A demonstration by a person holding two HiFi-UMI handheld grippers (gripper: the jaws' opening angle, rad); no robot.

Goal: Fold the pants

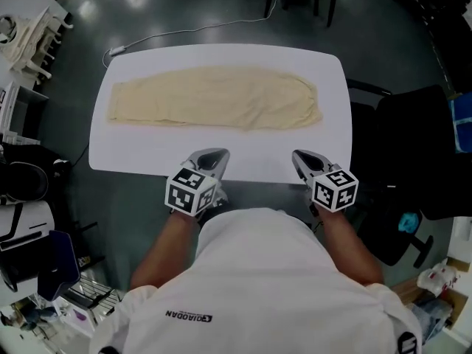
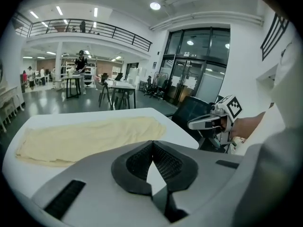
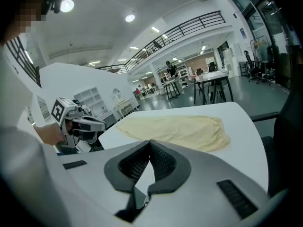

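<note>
Cream pants (image 1: 214,98) lie flat along the far half of the white table (image 1: 147,152), folded lengthwise, waist end to the right. Both grippers hover at the table's near edge, close to the person's body and apart from the cloth. The left gripper (image 1: 212,155) is shut with nothing between its jaws. The right gripper (image 1: 304,158) is also shut and empty. The left gripper view shows its closed tips (image 2: 151,143) before the pants (image 2: 85,136), with the right gripper (image 2: 201,123) off to the side. In the right gripper view the closed jaws (image 3: 150,142) face the pants (image 3: 175,129).
A black office chair (image 1: 420,146) stands just right of the table. A white cable (image 1: 192,29) runs over the floor behind it. White racks (image 1: 33,39) and dark equipment (image 1: 26,179) crowd the left side. Other tables (image 2: 116,91) stand far off in the hall.
</note>
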